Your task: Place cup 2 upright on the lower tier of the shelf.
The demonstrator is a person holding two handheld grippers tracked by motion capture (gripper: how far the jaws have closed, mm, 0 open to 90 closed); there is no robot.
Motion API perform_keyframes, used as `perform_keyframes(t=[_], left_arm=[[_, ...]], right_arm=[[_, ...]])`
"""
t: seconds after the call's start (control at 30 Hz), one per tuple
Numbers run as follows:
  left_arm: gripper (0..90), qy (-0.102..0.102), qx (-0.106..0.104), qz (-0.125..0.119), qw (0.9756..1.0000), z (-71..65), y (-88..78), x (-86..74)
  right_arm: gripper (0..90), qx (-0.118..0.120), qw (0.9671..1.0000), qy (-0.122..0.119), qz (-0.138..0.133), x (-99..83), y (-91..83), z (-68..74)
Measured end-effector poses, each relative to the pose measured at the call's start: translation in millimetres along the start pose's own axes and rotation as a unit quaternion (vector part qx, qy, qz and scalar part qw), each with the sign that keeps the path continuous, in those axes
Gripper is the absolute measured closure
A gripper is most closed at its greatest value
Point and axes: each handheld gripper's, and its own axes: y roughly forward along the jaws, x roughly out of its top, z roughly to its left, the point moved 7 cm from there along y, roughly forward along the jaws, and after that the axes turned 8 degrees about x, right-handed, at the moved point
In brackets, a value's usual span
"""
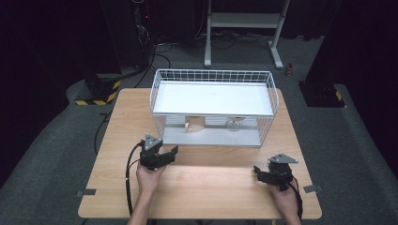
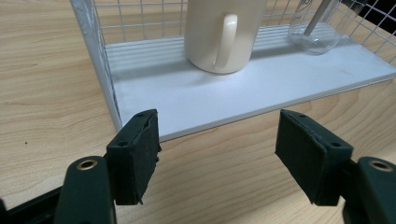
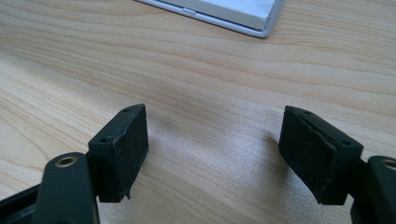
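Right gripper [image 3: 215, 156]: jaws apart, nothing between the pads, just bare wooden tabletop [image 3: 187, 79] under and ahead of them. Both pads black, the left one's lower edge looks a bit frayed. Far side, upper right: a corner of a white shelf board [image 3: 233, 11] lying flat on the table, well clear of the jaws.

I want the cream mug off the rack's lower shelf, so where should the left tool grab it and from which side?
Grip the cream mug across its body, coming in level from the rack's open front, which faces the left tool. The mug stands upright near the front edge with its handle turned toward the tool, so the open jaws probably need to straddle the handle or close on it.
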Motion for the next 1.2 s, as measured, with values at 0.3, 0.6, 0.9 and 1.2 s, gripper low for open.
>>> perform_keyframes(t=[0.3, 0.6, 0.9, 1.2], left_arm=[[30.7, -0.005, 0.003, -0.003, 1.0, 3.4, -3.1, -3.7], [30.7, -0.009, 0.001, -0.005, 0.9999, 4.5, -9.1, -6.9], [30.7, -0.013, 0.002, -0.003, 0.9999, 6.6, -13.5, -14.3], [30.7, -0.017, 0.004, -0.003, 0.9998, 9.1, -17.6, -19.6]], right_arm=[[24.0, 0.0, 1.0, 0.0, 0.0, 0.0, 0.0, 0.0], [24.0, 0.0, 1.0, 0.001, 0.0, 0.0, 0.0, 0.0], [24.1, 0.0, 1.0, 0.0, 0.0, 0.0, 0.0, 0.0], [24.1, 0.0, 1.0, 0.001, 0.0, -0.1, 0.0, 0.0]])
